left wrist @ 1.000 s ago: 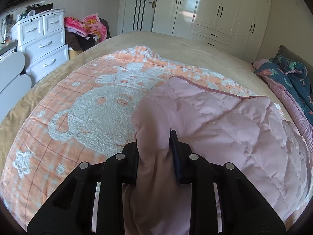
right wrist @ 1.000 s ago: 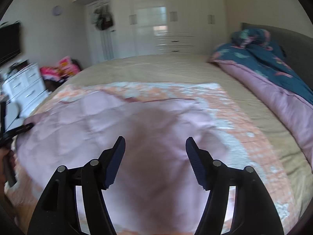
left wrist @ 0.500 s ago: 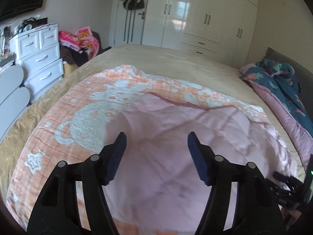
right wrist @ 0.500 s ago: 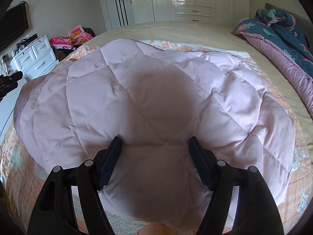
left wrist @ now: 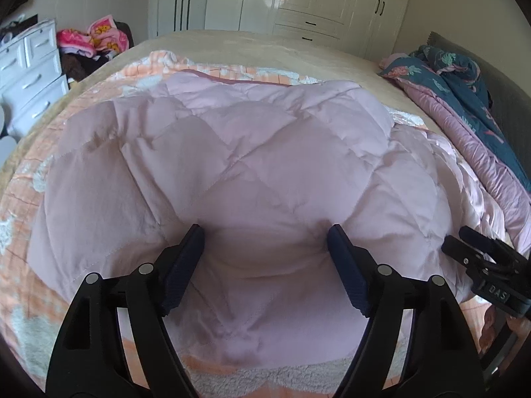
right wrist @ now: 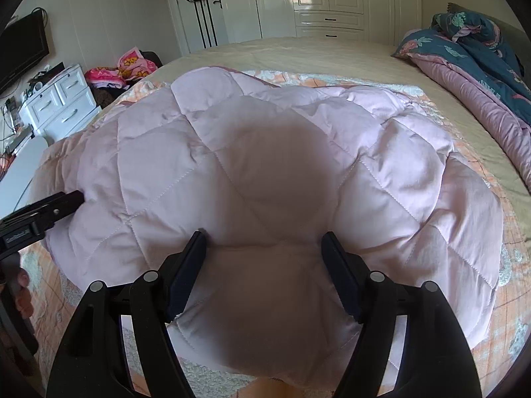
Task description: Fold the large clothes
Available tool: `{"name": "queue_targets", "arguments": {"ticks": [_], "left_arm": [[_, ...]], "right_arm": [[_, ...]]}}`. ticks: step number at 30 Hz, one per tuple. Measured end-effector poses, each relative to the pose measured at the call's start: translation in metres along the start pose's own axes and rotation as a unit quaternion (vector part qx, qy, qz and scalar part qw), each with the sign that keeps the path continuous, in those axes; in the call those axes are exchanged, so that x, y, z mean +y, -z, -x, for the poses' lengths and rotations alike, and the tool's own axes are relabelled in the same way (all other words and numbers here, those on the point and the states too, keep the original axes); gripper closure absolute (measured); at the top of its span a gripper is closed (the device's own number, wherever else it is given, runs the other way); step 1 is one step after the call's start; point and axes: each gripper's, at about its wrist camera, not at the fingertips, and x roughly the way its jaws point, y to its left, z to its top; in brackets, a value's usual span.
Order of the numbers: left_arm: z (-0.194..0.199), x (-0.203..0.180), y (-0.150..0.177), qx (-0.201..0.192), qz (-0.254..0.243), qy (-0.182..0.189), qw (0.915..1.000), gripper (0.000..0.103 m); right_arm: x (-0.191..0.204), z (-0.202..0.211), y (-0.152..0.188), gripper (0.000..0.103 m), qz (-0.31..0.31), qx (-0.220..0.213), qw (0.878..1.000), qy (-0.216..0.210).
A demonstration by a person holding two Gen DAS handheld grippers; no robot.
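Observation:
A pale pink quilted padded garment (left wrist: 252, 165) lies spread and puffy on an orange blanket (left wrist: 20, 258) on the bed; it also fills the right wrist view (right wrist: 282, 172). My left gripper (left wrist: 265, 242) is open, its fingers pressing down on the garment's near part, nothing clamped. My right gripper (right wrist: 264, 248) is open too, its fingers resting on the garment's near edge. The right gripper shows at the right edge of the left wrist view (left wrist: 484, 265); the left gripper shows at the left edge of the right wrist view (right wrist: 39, 215), touching the garment's left side.
A blue and pink duvet (right wrist: 481, 66) is heaped at the bed's right. A white drawer unit (right wrist: 59, 102) and a pile of pink clothes (right wrist: 122, 69) stand left of the bed. White wardrobes (right wrist: 332, 0) line the far wall.
One second ago my left gripper was shut on a fold of the garment; it has let go and opened. Both grippers have come down onto the spread garment.

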Motion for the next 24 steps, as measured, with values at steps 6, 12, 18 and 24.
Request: {"name": "queue_targets", "arguments": {"ticks": [6,12,18,24], "left_arm": [[0.015,-0.006,-0.001,-0.004,0.011,0.009,0.9999,0.033],[0.043,-0.011,-0.010,-0.027,0.007,0.015,0.9995,0.016],[0.071,-0.011,-0.016,-0.052,-0.005,0.004,0.9986,0.009],[0.094,-0.001,-0.011,-0.069,-0.012,-0.016,0.9974,0.009]], "right_arm": [[-0.004,0.028,-0.005,0.012,-0.022,-0.033,0.999,-0.006],[-0.010,0.059,-0.012,0.005,-0.029,-0.074,0.997,-0.006],[-0.014,0.093,-0.016,0.004,-0.039,-0.113,0.993,-0.003],[-0.015,0.121,-0.017,0.004,-0.046,-0.145,0.988,0.001]]}}
